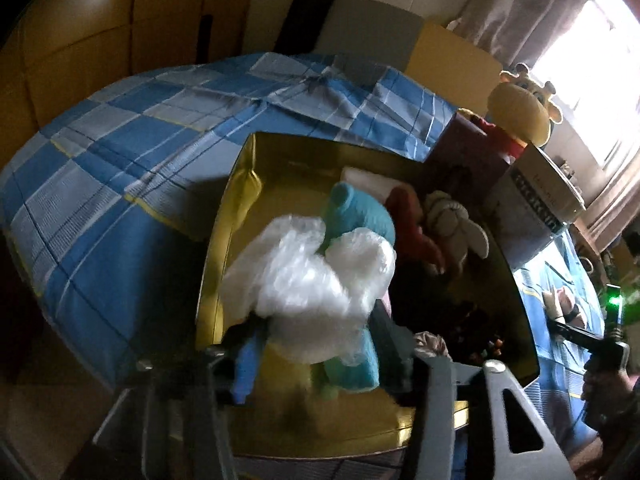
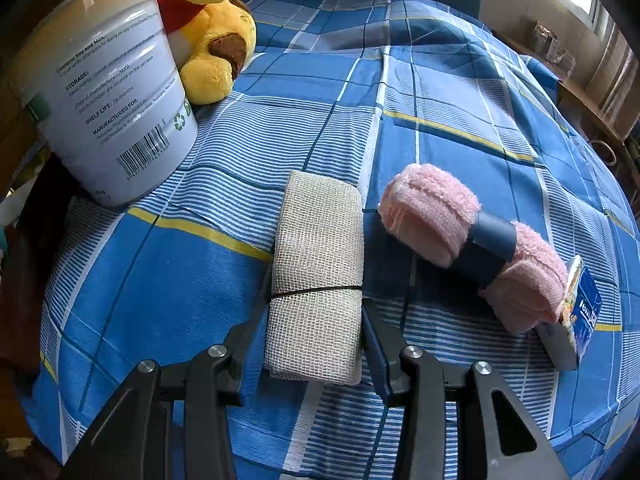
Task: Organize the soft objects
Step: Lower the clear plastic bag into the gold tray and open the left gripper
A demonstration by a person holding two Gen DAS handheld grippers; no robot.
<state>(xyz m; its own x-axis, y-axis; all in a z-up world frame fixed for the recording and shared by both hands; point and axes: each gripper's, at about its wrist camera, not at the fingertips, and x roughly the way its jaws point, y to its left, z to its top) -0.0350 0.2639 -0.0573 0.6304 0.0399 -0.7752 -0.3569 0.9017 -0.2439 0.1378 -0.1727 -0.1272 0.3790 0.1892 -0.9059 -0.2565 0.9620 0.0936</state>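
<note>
My right tongs [image 2: 316, 320], angled steeply down, clamp the beige woven cloth roll [image 2: 316, 276] at frame centre; my left tongs [image 1: 316, 356] stand apart around a crinkly white plastic-wrapped teal toy [image 1: 320, 276] over the gold box [image 1: 240, 196].

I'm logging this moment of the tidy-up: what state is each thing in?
Box: open, partly filled with soft toys.
Plastic-wrapped toy: over the box, between the left tongs.
Beige cloth: rolled, banded, lying on the bed, between the right tongs.
Pink towel: rolled, banded, lying on the bed.
Tin: upright.
</note>
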